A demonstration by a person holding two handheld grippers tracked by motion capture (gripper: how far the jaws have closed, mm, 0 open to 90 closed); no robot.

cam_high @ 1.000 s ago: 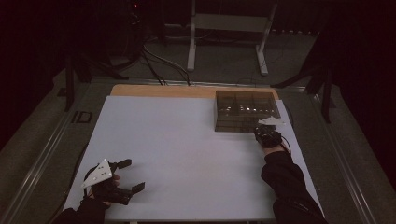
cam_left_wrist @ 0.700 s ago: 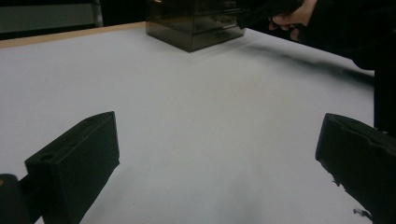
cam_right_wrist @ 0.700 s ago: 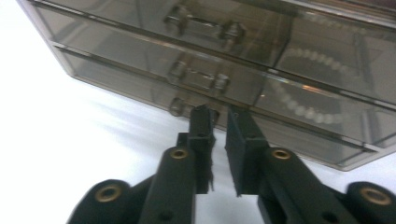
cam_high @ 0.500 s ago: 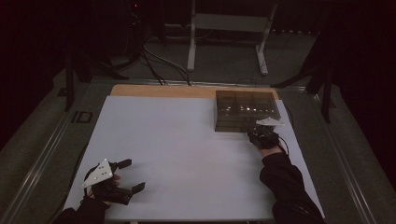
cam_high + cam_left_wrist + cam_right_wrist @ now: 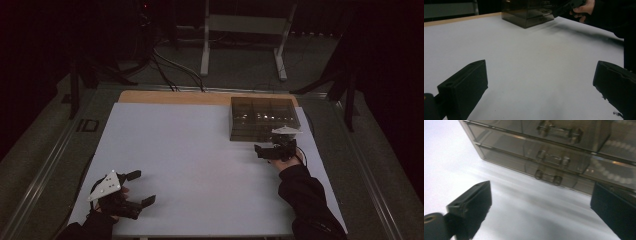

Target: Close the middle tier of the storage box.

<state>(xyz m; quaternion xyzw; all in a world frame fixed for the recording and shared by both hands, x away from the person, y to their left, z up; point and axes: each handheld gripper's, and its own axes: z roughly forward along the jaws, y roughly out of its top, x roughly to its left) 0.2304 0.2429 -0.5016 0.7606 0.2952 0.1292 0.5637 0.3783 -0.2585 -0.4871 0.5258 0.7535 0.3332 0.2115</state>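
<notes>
Right tool (image 5: 264, 150) right of centre in the high view, jaws spread wide with nothing between them, having just been opening; aimed toward the left of the frame, just off the near left corner of the drawer box (image 5: 264, 120). In the right gripper view, blunt black blocky jaws at lower left and lower right, matte, with bare white sheet between.

Drawer box at upper right of the high view, on the far right part of the white surface (image 5: 190, 165). Smoky, see-through brown plastic, glossy, hard-edged, squat and rectangular, wider than tall; top divided into a grid of compartments. Long axis across the frame, left to right. Drawer fronts turned toward the near edge, all pushed in flush as far as can be told. In the right gripper view, three stacked drawers (image 5: 549, 160) slanting from upper left to lower right, each with a small clear bar handle (image 5: 548, 177); a string of pale round beads (image 5: 609, 173) dimly visible through the plastic at right.

Left tool (image 5: 134, 188) at lower left of the high view, jaws wide apart, empty, resting near the surface and pointing right. Surface smooth, matte, with a light wooden strip (image 5: 200, 97) along its far edge.
</notes>
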